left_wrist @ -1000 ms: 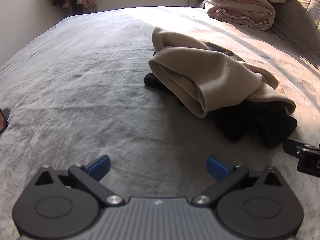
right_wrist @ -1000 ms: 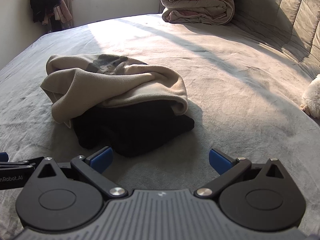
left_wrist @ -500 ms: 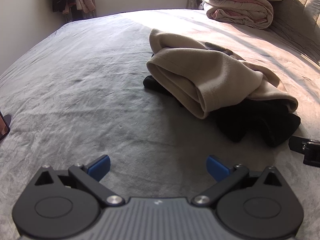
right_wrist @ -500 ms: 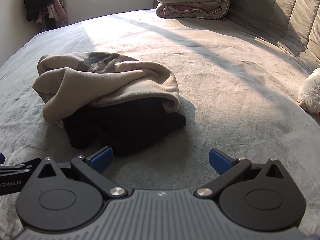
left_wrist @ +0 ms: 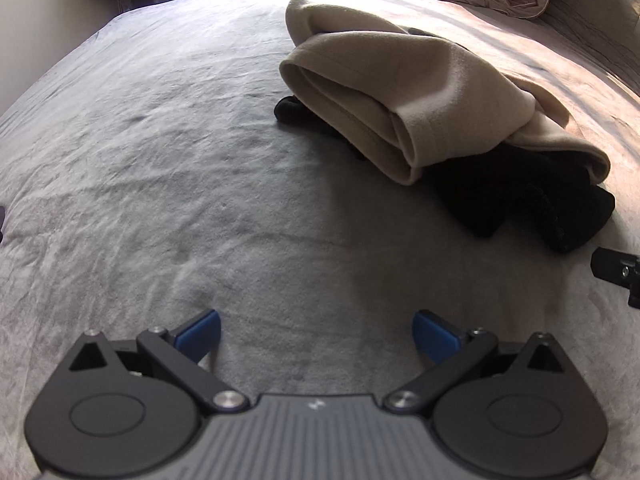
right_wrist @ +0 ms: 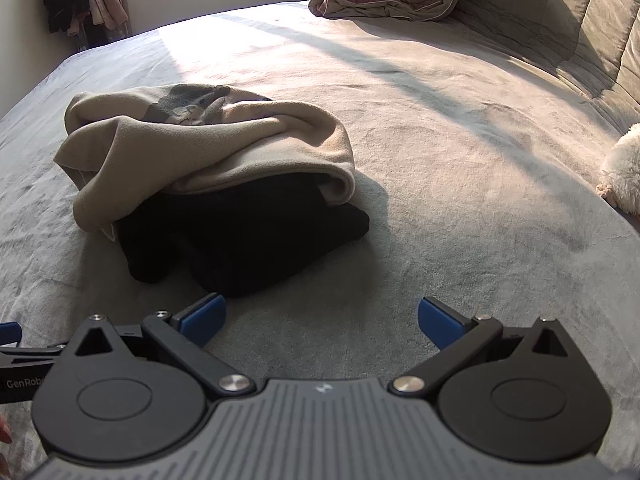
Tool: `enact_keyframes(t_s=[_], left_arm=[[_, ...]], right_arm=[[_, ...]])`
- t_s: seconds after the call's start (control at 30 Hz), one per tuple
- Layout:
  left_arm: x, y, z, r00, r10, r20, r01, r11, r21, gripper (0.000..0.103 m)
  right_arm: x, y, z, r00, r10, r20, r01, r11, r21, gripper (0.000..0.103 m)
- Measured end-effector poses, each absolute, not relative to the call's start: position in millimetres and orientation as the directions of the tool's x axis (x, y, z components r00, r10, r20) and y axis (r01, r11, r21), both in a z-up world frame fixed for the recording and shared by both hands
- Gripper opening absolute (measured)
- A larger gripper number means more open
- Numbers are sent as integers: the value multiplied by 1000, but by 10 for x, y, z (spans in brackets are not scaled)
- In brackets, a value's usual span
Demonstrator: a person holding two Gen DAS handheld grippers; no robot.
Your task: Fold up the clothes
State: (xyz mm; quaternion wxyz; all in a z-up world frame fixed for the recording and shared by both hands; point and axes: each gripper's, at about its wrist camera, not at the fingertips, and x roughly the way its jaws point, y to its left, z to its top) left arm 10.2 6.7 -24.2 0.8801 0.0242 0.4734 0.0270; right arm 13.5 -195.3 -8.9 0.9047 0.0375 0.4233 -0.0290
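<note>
While both tools gape empty | beige garment point(right_wrist: 208, 152) crumpled atop black garment point(right_wrist: 240, 236) | long axis indistinct

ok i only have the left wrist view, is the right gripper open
observer: yes, the right gripper is open, with nothing between its fingers.
operator: anything off to its right
observer: a white fluffy thing at the right edge of the bed.
operator: is the beige top plain on the far side
observer: no, the beige top has a grey print there.
</note>
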Motion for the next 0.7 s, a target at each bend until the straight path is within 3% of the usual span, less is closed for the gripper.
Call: enact_keyframes(t_s=[0.23,0.53,0.7], left_arm=[[66,91,-294,572,48,-819,-14,999,49,103],[100,151,-241,571,13,-821,22,999,31,103],[168,313,-120,580,-42,-813,0,999,-52,102]], right_arm=[[210,-2014,-309,533,-19,-846,101,994,42,103],[-21,-1962,-407,637,-56,-768,86,996,-2,103],[-40,-1967,-323,655,-46,-754,56,998,-12,103]])
